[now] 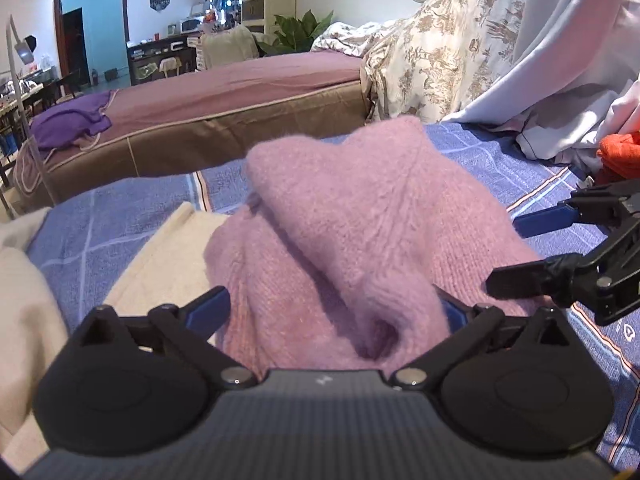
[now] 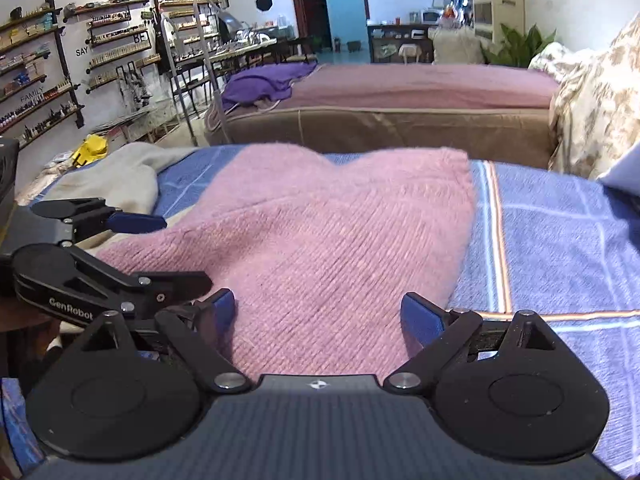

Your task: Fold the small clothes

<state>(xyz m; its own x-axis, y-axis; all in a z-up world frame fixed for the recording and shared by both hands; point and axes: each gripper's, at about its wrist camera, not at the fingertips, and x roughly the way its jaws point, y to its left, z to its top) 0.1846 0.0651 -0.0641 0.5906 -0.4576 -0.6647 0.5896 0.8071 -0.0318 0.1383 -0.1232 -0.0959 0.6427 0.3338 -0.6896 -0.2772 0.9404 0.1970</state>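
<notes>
We cannot see the left gripper's (image 1: pixel 332 312) right fingertip, which the pink sweater (image 1: pixel 360 216) covers. The orange cloth (image 1: pixel 619 153) is cut off by the frame edge. Shelf items (image 2: pixel 44 92) are too small to identify.

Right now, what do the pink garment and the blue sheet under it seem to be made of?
Pink garment: probably knitted wool or acrylic, matte and fuzzy, with visible knit ribs. Blue sheet: likely thin woven cotton, smooth and flat, with printed pale lines.

Fuzzy knitted pink sweater (image 2: pixel 320 240) on smooth woven blue checked bedsheet (image 2: pixel 560 240); matt black plastic right gripper (image 2: pixel 320 312).
</notes>
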